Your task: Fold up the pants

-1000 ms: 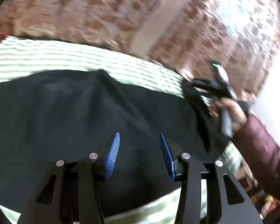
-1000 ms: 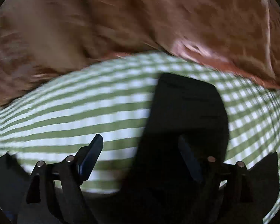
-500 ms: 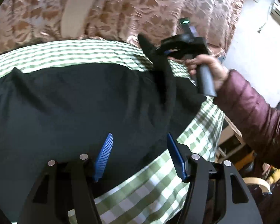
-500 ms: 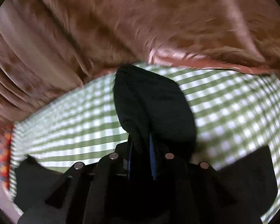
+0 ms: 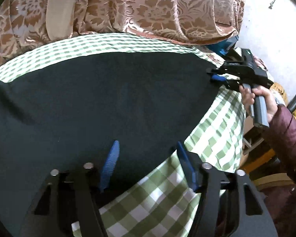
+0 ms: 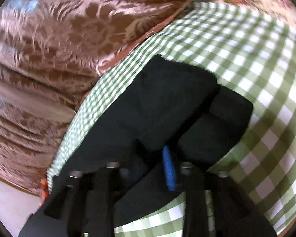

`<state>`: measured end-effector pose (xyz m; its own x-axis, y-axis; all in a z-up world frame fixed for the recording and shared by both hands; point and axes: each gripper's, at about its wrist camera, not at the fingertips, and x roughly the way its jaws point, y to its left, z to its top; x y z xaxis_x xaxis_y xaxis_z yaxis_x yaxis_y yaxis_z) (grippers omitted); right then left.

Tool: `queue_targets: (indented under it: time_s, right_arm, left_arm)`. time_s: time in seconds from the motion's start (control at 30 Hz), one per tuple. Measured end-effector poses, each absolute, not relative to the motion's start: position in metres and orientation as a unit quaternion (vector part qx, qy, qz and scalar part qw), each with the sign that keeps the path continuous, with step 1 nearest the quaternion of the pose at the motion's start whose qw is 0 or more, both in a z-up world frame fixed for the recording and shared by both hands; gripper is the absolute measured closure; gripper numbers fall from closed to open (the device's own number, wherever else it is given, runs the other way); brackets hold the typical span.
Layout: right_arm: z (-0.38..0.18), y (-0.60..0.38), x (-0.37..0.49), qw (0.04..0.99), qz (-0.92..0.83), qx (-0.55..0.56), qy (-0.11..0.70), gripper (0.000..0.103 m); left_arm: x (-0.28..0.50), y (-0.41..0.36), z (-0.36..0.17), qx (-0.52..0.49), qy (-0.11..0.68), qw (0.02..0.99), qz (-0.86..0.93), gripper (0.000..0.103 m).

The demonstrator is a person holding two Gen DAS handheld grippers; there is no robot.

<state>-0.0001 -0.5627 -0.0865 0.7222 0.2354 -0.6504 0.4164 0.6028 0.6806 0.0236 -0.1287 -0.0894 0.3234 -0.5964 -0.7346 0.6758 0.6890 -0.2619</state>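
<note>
While both claws stand parted, right opening, left closing, black pants (image 5: 100, 102) run past the frame edge.

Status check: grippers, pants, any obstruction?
Left gripper closing over pants edge, no grip. Right gripper opening at far corner. Pants flat on checked cloth. Nothing obstructing.

Left wrist view is looking down and forward, close over the black pants (image 5: 100, 102) on the green checked cloth (image 5: 217, 126), facing the floral curtain (image 5: 148, 9); it's catching the right gripper (image 5: 217, 77) at the far right. Right wrist view is sitting closer, tilted, looking along the pants' end (image 6: 167, 102) toward the same curtain. Both are sharing pants, cloth and curtain.
</note>
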Motion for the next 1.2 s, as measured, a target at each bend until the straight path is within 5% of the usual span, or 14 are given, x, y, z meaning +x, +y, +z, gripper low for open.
queue_targets:
  time_s: [0.03,0.23,0.3,0.43,0.63,1.2]
  right_arm:
    - [-0.088,-0.570,-0.005,0.813,-0.058,0.454,0.360,0.049]
    - [-0.091,-0.601,-0.001,0.806,-0.077,0.476,0.342,0.054]
    - [-0.091,-0.606,0.007,0.806,-0.092,0.467,0.352,0.079]
    - [-0.079,-0.609,0.006,0.818,-0.091,0.444,0.355,0.093]
    - [-0.046,-0.610,-0.017,0.844,-0.080,0.410,0.336,0.095]
    - [-0.095,-0.615,-0.038,0.815,-0.134,0.416,0.380,0.097]
  left_arm:
    - [0.026,-0.129,-0.090,0.051,0.431,0.812,-0.389,0.054]
    - [0.038,-0.127,-0.090,0.049,0.433,0.817,-0.379,0.088]
    - [0.039,-0.127,-0.090,0.041,0.435,0.816,-0.378,0.095]
    - [0.040,-0.124,-0.080,0.035,0.427,0.818,-0.383,0.098]
    - [0.040,-0.107,-0.058,-0.001,0.404,0.814,-0.418,0.098]
    - [0.029,-0.113,-0.090,-0.014,0.452,0.781,-0.431,0.092]
